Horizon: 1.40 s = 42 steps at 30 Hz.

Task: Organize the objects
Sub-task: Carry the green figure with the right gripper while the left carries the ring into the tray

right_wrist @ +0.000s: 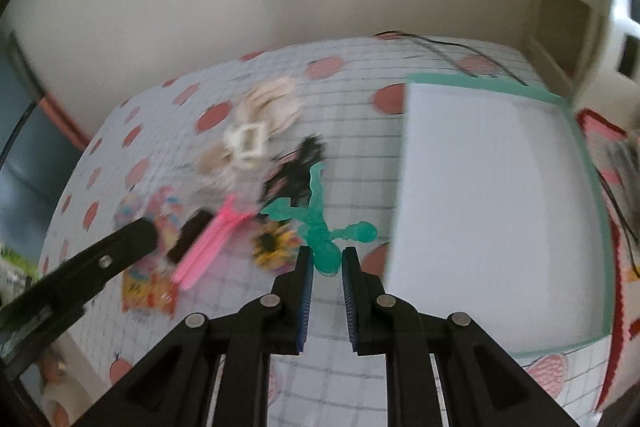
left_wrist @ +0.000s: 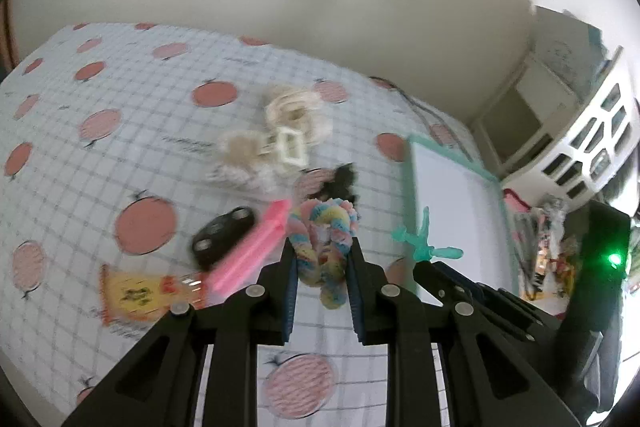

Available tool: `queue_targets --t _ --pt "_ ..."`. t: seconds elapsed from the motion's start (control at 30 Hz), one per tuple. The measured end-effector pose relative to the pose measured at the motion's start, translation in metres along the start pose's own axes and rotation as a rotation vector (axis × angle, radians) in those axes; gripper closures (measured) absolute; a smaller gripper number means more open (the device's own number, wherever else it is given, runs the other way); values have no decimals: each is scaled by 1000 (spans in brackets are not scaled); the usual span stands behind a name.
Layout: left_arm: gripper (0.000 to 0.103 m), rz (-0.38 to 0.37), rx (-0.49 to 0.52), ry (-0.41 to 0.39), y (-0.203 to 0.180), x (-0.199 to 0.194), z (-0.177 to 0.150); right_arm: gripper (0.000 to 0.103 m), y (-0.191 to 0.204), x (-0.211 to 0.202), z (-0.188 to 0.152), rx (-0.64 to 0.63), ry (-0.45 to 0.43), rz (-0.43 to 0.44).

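While blurred, left tongs [left_wrist: 322,247] clamped on rainbow scrunchie [left_wrist: 325,239], right tongs [right_wrist: 327,254] on green figure [right_wrist: 322,227].

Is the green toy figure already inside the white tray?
No, the green toy figure is gripped by the right gripper over the checked cloth, beside the white tray, which looks empty.

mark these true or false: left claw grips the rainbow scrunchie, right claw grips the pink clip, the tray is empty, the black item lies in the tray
1. The left claw grips the rainbow scrunchie: true.
2. The right claw grips the pink clip: false, it holds the green figure; the clip lies on the cloth.
3. The tray is empty: true.
4. The black item lies in the tray: false, it rests on the cloth beside the pink clip.
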State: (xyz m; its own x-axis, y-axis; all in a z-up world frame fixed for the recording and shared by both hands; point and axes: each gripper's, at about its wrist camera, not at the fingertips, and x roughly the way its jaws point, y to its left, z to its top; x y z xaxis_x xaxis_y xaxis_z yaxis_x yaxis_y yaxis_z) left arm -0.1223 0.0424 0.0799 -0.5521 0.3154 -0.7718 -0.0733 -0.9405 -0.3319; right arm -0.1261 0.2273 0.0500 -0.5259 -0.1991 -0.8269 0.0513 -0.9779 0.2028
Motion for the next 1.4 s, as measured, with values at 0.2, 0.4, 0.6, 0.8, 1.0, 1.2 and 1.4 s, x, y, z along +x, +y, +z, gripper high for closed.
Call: queue_targets --t 0.2,0.4,0.6,0.8,1.0,1.2,1.4 --pt "80 -69 38 -22 -36 17 8 87 -50 2 11 125 -31 -67" --pt "80 -111 117 -22 -78 45 15 87 -81 4 22 173 -69 -105" --pt "80 -124 181 -4 -108 79 19 87 -101 10 30 183 -95 -161" --pt "80 -153 200 14 -127 111 26 87 -120 20 39 183 -107 -193" --pt "80 -182 203 39 -140 141 32 87 -139 26 50 211 -127 -217" --pt "80 -182 207 65 -147 168 34 87 -154 39 55 228 -131 -217" --pt "79 -186 193 91 -151 189 39 87 -165 50 63 237 -130 -205"
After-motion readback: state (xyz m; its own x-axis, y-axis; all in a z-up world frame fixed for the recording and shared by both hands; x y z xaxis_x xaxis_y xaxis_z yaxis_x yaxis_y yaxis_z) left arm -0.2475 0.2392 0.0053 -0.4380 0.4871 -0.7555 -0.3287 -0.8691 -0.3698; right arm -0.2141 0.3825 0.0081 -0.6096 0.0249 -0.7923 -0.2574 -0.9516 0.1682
